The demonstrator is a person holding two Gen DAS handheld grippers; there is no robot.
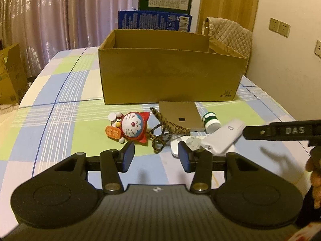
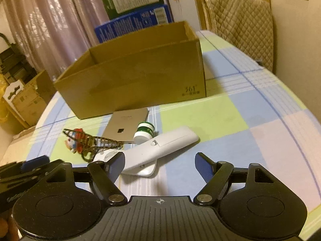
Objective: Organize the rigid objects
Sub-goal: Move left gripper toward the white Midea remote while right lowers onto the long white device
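I've got the right gripper (image 2: 159,166) spread with nothing between the pads, aimed at the long white plastic remote (image 2: 160,145) lying in front of the open brown cardboard box (image 2: 140,74). I'd straddle its narrow width squarely before squeezing. Left gripper (image 1: 155,156) hangs part-open, empty.

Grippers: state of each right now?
Left gripper: open, nothing between the pads.
Right gripper: open, holding nothing, above the white remote.

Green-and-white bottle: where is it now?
The small green-and-white bottle lies on its side, right of the flat gold card, beside the long white remote.
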